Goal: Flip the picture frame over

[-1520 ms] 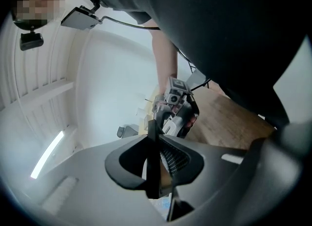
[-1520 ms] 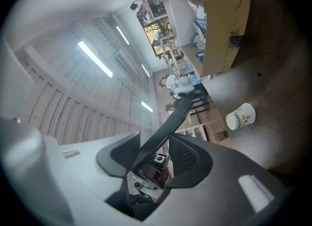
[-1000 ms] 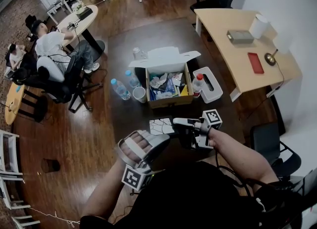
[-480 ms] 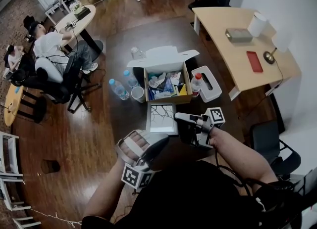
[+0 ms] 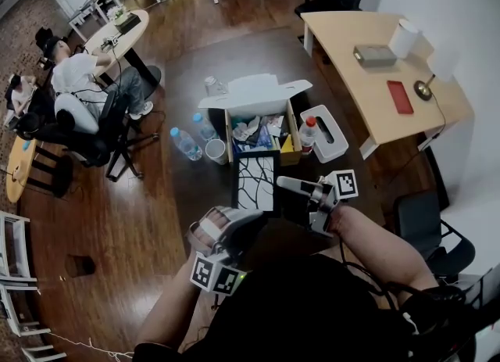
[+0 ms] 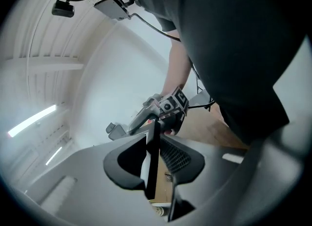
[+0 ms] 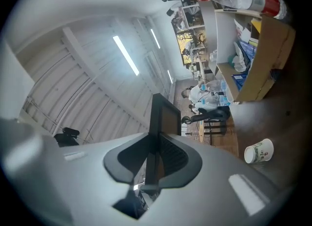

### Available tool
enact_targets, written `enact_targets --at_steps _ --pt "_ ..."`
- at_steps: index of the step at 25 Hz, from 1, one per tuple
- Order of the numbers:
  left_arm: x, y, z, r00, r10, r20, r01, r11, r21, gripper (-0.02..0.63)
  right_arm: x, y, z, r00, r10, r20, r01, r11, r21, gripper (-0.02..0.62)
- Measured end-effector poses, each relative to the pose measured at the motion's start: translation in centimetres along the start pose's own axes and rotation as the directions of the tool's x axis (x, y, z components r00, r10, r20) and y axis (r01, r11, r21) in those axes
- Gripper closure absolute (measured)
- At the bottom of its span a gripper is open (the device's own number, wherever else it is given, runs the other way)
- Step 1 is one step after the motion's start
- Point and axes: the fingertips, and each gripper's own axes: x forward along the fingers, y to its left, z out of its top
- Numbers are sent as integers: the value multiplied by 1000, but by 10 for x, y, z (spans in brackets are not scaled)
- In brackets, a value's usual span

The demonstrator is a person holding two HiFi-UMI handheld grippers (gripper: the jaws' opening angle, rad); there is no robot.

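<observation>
Forearms reach forward from the bottom of the head view, one to each side of the picture frame [image 5: 256,182], which is lifted off the floor [image 5: 156,220] just on the person's side of the cardboard box [image 5: 262,130]. The frame stands nearly upright, its white face with black branching lines turned up toward the camera.

The left gripper [image 5: 248,216] comes in at the frame's lower edge, its marker cube nearest the person. Its own view shows the frame edge-on between the tongs, which pinch it; they have just been opening a little. The right gripper [image 5: 285,186] meets the frame's right edge from the side away from the box's left flap. Its tongs have just been closing, and its view shows them pressed on the thin dark edge.

The box sits open on dark wooden floor, full of loose items. Left of the box stand two water bottles [image 5: 186,143] and a paper cup [image 5: 216,149]; right of it, a red-capped bottle [image 5: 307,132] and a white container [image 5: 326,132]. Farther right of the box is a pale wooden table [image 5: 375,94]. Far left of the box, a person [image 5: 78,75] sits at a round table.
</observation>
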Motion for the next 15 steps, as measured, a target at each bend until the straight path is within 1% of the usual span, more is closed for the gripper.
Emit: enact_targets --at_steps 1,4,8,10,11,15 --pt "0 2 1 1000 6 8 -6 1000 -16 522 0 1 1 1000 6 5 -6 1000 -7 528" --pt "-2 9 4 999 31 37 -29 997 -73 569 -1 6 6 999 26 28 -26 1000 -14 529" --pt "-4 12 7 997 49 57 -42 992 -116 574 0 12 6 998 51 31 -50 998 -39 529" --pt "-5 13 10 995 65 71 -54 988 -145 595 -2 13 6 998 54 30 -52 998 -47 529" --pt "-7 14 13 994 74 79 -60 985 -161 606 -4 14 6 998 53 30 -52 997 -50 529" --pt "-18 26 15 987 125 96 -101 970 -221 606 -13 12 10 998 50 44 -48 997 -57 529"
